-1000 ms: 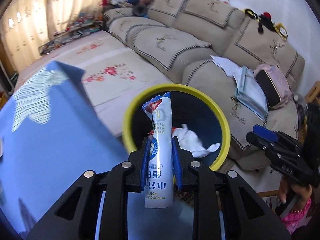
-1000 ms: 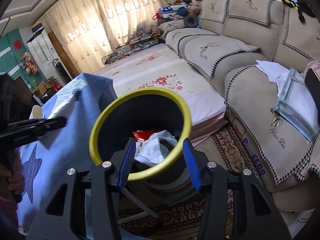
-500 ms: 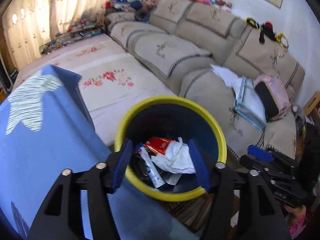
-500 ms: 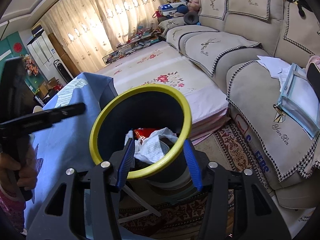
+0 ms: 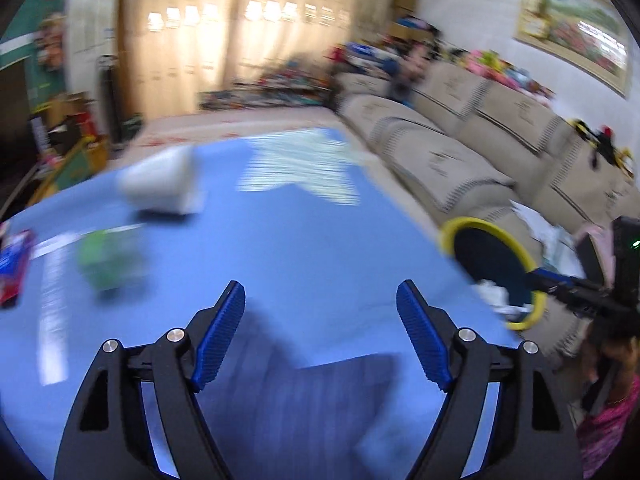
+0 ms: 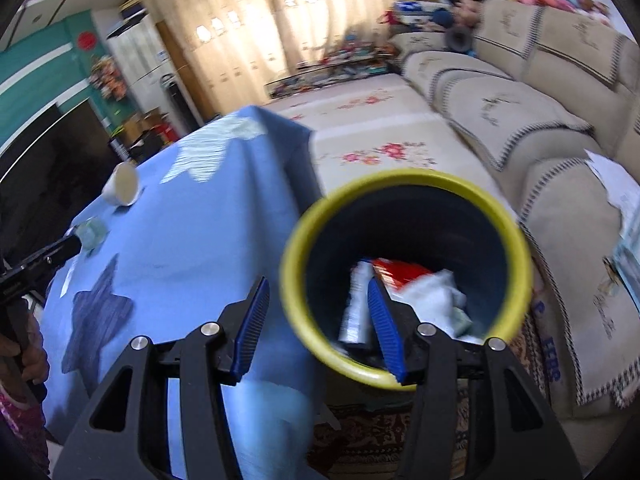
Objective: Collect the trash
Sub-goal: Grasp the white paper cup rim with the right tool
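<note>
My left gripper (image 5: 320, 332) is open and empty above the blue tablecloth (image 5: 288, 248). Ahead on the cloth lie a white paper cup (image 5: 162, 184) on its side, a crumpled green wrapper (image 5: 108, 260) and a red and blue packet (image 5: 12, 268) at the far left, all blurred. My right gripper (image 6: 318, 320) is open and empty at the near rim of the yellow-rimmed bin (image 6: 400, 376). The bin holds a white tube wrapper (image 6: 356, 304), a red packet (image 6: 400, 274) and white tissue (image 6: 436, 296). The bin also shows in the left wrist view (image 5: 468, 226).
A beige sofa (image 6: 520, 112) runs along the right with papers on it. A floral mat (image 6: 380, 128) lies beyond the bin. The table's edge (image 6: 304, 152) drops right beside the bin. The cup (image 6: 122, 186) and green wrapper (image 6: 92, 234) show in the right wrist view.
My left gripper let the tube wrapper fall into the bin, opened, and swung left over the table. My right gripper shifted left so the bin sits to its right.
</note>
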